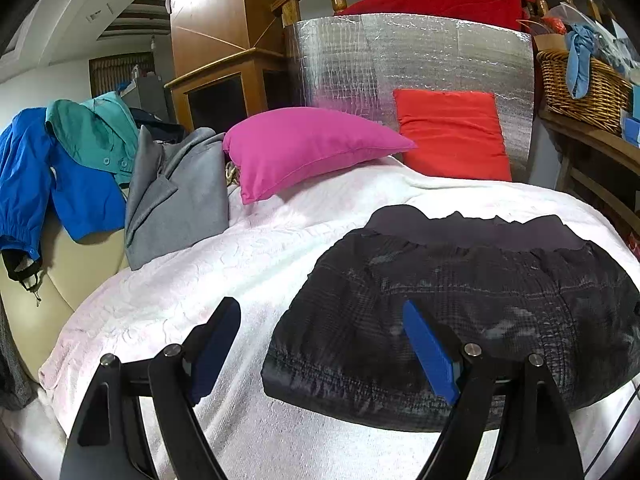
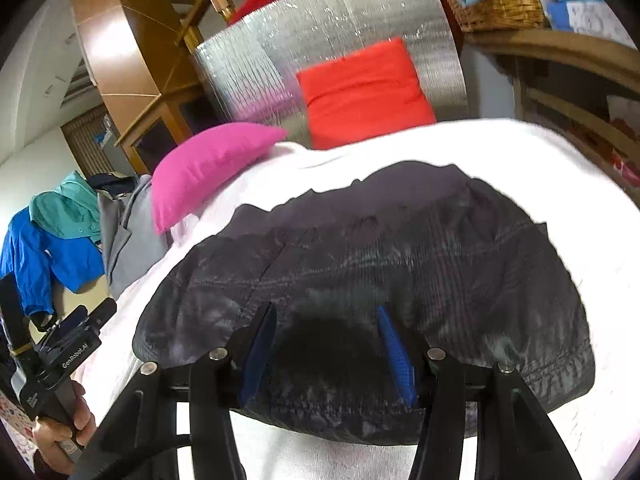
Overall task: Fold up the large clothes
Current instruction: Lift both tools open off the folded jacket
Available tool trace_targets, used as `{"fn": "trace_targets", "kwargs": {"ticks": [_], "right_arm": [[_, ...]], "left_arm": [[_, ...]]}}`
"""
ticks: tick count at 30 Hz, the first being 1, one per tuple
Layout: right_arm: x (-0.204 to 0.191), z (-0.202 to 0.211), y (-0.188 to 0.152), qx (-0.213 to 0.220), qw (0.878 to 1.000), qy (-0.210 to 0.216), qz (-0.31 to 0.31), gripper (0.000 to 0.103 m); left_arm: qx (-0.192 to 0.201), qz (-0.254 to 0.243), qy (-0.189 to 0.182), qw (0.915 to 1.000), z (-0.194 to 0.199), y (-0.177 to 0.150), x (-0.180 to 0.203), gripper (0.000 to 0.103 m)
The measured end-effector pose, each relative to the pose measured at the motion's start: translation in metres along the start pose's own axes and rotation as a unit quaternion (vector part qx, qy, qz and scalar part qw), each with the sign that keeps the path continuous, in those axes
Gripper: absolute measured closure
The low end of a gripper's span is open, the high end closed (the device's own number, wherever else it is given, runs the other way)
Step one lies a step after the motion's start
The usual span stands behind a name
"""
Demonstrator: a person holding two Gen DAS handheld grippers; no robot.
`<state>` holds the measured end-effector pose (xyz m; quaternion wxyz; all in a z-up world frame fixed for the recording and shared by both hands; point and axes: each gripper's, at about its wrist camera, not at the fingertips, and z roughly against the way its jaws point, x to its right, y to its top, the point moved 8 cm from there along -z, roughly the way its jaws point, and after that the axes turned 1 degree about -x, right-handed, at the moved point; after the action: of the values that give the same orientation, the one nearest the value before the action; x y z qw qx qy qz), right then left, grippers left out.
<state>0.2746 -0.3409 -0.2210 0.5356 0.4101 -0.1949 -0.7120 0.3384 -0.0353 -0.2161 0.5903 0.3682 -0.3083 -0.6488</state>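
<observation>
A dark, shiny padded jacket [image 1: 460,300] lies folded into a compact bundle on the white blanket [image 1: 240,260], its dark lining showing along the far edge. My left gripper [image 1: 320,306] hovers open over the bundle's near-left corner, its right pad above the fabric and its left pad above the blanket. In the right wrist view the jacket [image 2: 360,264] fills the middle. My right gripper [image 2: 327,309] hangs open above its near part, with nothing between the blue pads. A hand [image 2: 60,428] holds the left gripper [image 2: 80,320] at the lower left.
A pink pillow [image 1: 304,148] and a red pillow [image 1: 452,136] lean at the bed's head against a silver foil board [image 1: 400,56]. A grey coat [image 1: 180,196], a teal garment [image 1: 92,132] and a blue jacket [image 1: 36,176] are piled at the left. A wicker basket [image 1: 580,88] sits on a shelf at the right.
</observation>
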Motion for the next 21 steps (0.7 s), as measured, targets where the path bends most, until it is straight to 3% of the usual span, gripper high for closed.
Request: {"fn": "trace_targets", "kwargs": {"ticks": [5, 12, 16, 21], "right_arm": [[-0.002, 0.01, 0.0, 0.011, 1.0, -0.014, 0.011, 0.047], [0.005, 0.044, -0.006, 0.032, 0.996, -0.079, -0.005, 0.041], [0.004, 0.079, -0.016, 0.034, 0.992, -0.125, -0.001, 0.041], [-0.006, 0.132, -0.012, 0.052, 0.985, -0.164, 0.01, 0.038]], "left_arm": [[0.0, 0.0, 0.001, 1.0, 0.004, 0.0, 0.001, 0.019], [-0.023, 0.008, 0.008, 0.9997, 0.024, 0.0, 0.003, 0.017], [-0.019, -0.007, 0.039, 0.999, 0.06, 0.007, 0.004, 0.017], [0.023, -0.001, 0.009, 0.9997, 0.126, 0.022, 0.003, 0.013]]}}
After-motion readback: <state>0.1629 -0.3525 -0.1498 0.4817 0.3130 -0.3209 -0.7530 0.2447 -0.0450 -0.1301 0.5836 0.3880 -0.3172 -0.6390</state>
